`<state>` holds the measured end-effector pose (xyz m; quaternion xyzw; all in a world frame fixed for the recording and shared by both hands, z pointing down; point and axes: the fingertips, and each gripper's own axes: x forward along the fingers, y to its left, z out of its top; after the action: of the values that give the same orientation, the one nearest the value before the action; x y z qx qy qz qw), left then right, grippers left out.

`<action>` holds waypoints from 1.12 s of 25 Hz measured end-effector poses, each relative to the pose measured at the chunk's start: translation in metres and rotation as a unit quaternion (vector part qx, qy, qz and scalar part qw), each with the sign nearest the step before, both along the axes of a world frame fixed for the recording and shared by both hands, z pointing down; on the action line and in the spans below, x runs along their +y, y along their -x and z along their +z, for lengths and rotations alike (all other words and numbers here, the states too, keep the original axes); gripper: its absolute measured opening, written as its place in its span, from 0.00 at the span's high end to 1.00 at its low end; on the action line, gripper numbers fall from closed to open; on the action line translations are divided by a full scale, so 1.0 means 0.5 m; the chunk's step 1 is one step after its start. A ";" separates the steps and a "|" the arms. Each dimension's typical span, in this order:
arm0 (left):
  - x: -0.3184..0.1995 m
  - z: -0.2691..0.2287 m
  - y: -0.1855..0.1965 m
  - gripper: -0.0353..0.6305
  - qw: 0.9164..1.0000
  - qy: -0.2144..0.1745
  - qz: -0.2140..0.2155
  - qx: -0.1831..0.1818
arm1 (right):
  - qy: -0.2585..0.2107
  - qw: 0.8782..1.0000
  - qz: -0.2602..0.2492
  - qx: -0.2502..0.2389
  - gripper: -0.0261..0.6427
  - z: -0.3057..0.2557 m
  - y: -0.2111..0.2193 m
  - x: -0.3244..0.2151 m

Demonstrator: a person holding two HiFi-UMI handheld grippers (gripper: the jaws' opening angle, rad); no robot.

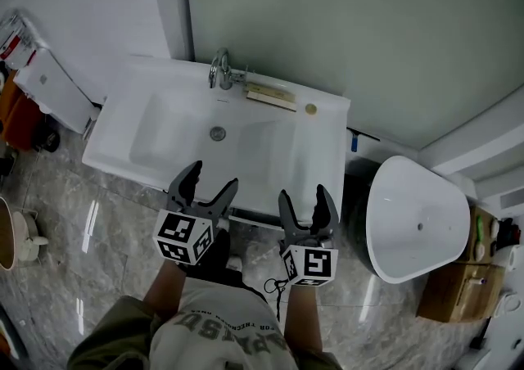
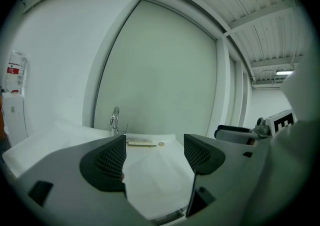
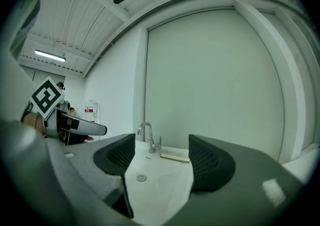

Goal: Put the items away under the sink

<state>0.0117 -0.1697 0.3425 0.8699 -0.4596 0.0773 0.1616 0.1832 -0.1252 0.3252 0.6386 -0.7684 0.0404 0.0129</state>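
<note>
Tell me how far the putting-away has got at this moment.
Nothing looks done: the flat tan bar and small round piece lie on the sink ledge beside the faucet. Nothing is in hand; the left gripper and right gripper hover open and empty at the sink's front edge. Left: picking both up and stowing them below.

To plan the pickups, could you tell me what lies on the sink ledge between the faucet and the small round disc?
A flat tan bar lies between the faucet and the disc, clearest in the head view.
</note>
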 end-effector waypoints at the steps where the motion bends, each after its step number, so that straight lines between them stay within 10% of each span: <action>1: -0.016 0.007 0.001 0.43 1.000 0.003 0.002 0.000 | 0.003 1.000 0.001 0.003 0.47 0.005 0.000 -0.014; 16: -0.286 0.053 0.025 0.43 0.998 0.033 0.052 0.019 | 0.063 0.998 0.017 0.009 0.47 0.070 0.000 -0.303; 28: -0.344 0.118 0.016 0.43 0.996 0.080 0.048 0.012 | 0.174 0.971 -0.074 0.143 0.47 0.199 -0.052 -0.467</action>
<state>0.0035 -0.3419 0.4015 0.8762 -0.4074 0.1108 0.2325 0.2094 -0.3588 0.4247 0.5672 -0.7847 0.0805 0.2366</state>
